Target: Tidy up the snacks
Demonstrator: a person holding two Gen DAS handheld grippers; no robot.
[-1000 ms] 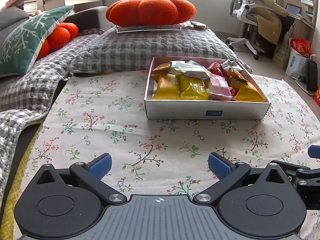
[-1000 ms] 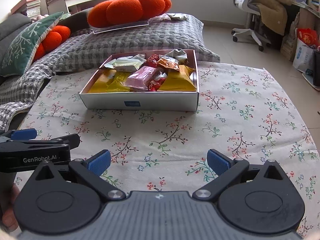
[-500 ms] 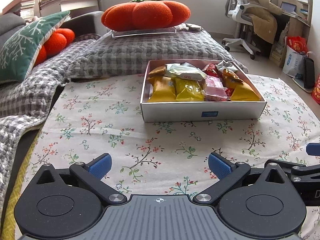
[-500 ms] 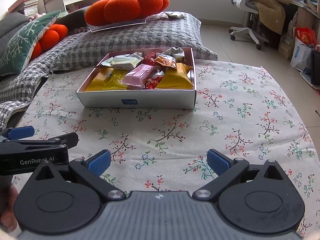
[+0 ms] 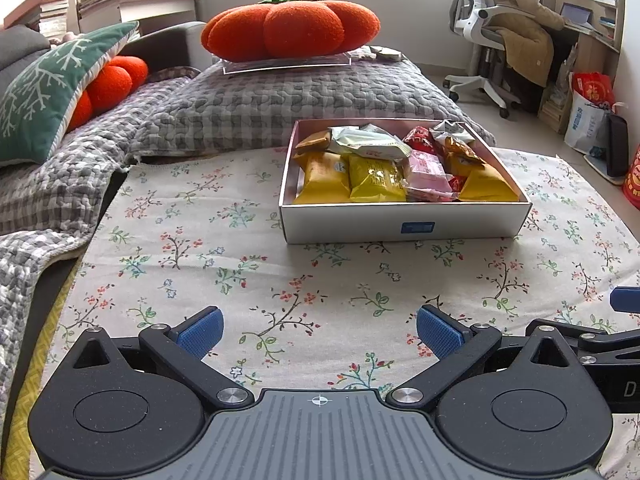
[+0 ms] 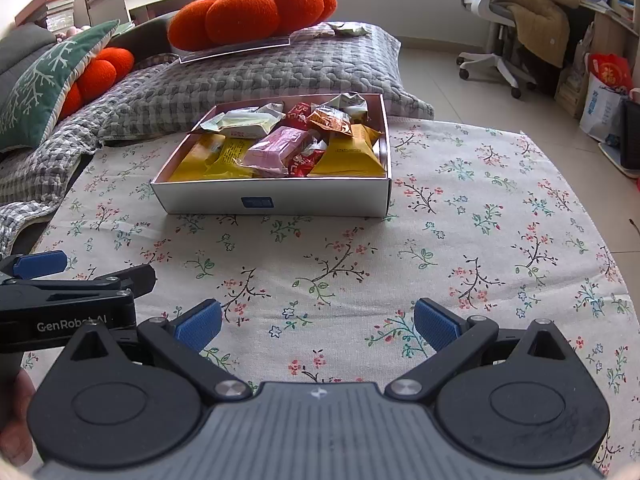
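A shallow white box (image 5: 404, 225) (image 6: 276, 200) stands on the floral tablecloth, filled with several wrapped snacks: yellow packets (image 5: 374, 178) (image 6: 350, 154), a pink packet (image 5: 426, 170) (image 6: 278, 146), red and pale green ones. My left gripper (image 5: 318, 330) hovers low over the cloth well in front of the box, open and empty. My right gripper (image 6: 318, 326) is also open and empty, near the table's front. The left gripper's side (image 6: 68, 300) shows at the left of the right wrist view.
Floral tablecloth (image 5: 200, 240) covers the table. Behind it lies a grey quilted sofa (image 5: 280, 96) with an orange pumpkin cushion (image 5: 292, 28) and a green pillow (image 5: 48, 88). A person sits in an office chair (image 5: 492, 40) at the back right. Bags (image 5: 588, 120) stand on the floor.
Both grippers have drawn back slightly from the box, which now sits a little farther away. Both stay open and empty.
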